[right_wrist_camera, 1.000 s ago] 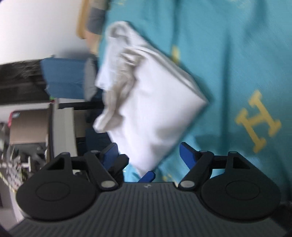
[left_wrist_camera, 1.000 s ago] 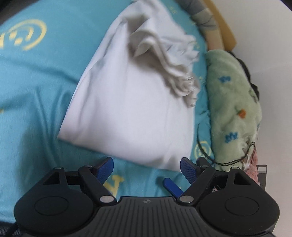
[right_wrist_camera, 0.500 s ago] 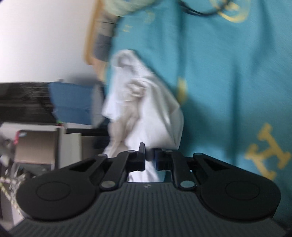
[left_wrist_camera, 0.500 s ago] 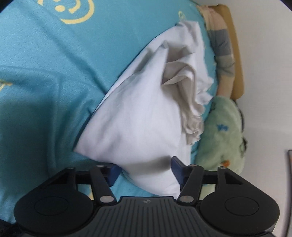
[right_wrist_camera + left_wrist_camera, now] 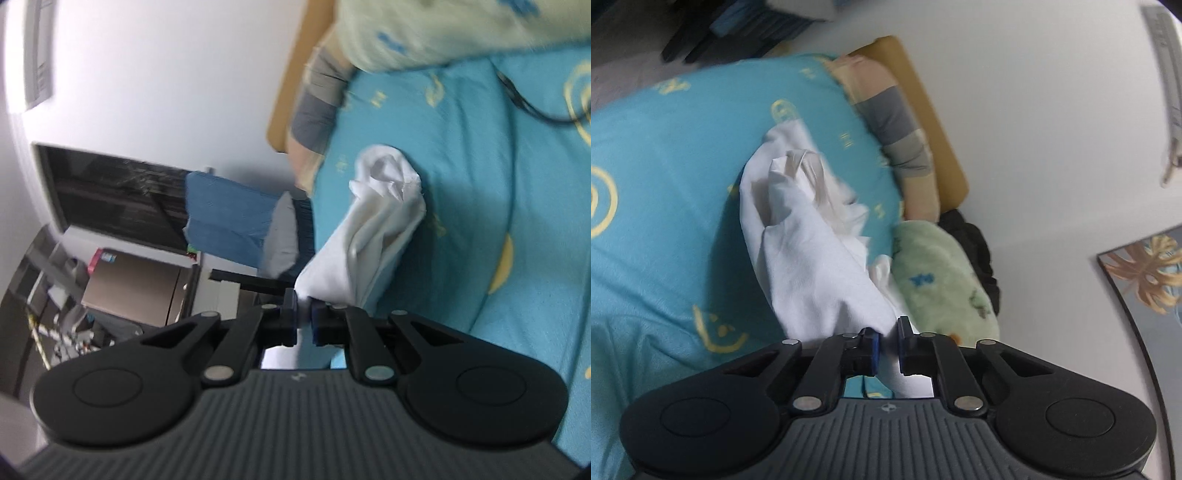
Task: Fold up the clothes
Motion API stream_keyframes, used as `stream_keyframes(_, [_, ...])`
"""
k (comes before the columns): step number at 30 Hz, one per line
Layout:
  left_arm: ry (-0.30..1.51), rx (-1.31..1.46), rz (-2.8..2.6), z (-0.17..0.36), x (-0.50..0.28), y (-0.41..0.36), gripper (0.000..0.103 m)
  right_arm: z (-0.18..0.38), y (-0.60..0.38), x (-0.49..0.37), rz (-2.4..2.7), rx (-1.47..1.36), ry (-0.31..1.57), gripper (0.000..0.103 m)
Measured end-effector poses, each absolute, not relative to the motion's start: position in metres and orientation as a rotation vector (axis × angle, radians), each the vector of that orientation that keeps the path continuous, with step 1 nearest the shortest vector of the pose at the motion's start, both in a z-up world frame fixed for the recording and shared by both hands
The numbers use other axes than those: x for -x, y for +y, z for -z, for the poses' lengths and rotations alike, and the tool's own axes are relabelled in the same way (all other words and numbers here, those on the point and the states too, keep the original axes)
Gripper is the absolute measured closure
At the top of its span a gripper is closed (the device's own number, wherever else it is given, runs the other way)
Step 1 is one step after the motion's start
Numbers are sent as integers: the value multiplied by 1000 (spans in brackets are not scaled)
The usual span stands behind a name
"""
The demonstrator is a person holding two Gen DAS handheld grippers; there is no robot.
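A white garment [image 5: 812, 258] lies bunched on the teal bed sheet [image 5: 665, 184]. My left gripper [image 5: 886, 345] is shut on its near edge, and the cloth rises from the bed into the jaws. In the right wrist view the same white garment [image 5: 369, 236] stretches from the bed up to my right gripper [image 5: 303, 319], which is shut on another corner of it. The far end of the garment stays crumpled on the sheet.
A green plush blanket [image 5: 942, 273] lies at the bed's edge beside a striped pillow [image 5: 901, 129] and a wooden headboard [image 5: 934, 122]. A black cable [image 5: 524, 99] lies on the sheet. Beside the bed are a blue cloth [image 5: 229, 218], a monitor [image 5: 107, 192] and a desk.
Both grippers have closed on the white garment's near edge and lifted it off the sheet. The flat folded shape has pulled into a hanging bunch, and both cameras have tilted up toward the wall.
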State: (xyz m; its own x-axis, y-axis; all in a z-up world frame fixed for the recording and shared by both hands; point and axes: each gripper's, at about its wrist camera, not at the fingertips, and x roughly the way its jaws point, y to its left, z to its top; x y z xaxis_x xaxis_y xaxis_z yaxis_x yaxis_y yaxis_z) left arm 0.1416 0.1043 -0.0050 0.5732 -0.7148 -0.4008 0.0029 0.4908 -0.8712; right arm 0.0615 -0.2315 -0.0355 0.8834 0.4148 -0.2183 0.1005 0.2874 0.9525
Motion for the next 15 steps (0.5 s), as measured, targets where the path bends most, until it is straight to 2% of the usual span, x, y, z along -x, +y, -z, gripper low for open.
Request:
stream_keyframes(6, [887,921,556,-30,-68,110,95,-8,-237,5,-277,-1156,505,93])
stream_keyframes(11, [975,869,569,-22,7,114,94,7,-239,84,-259,-1150,544,93])
stream_keyframes(15, [1015,845,560,-12,9,102,95,25,-247,99,-211,-1212,581,93])
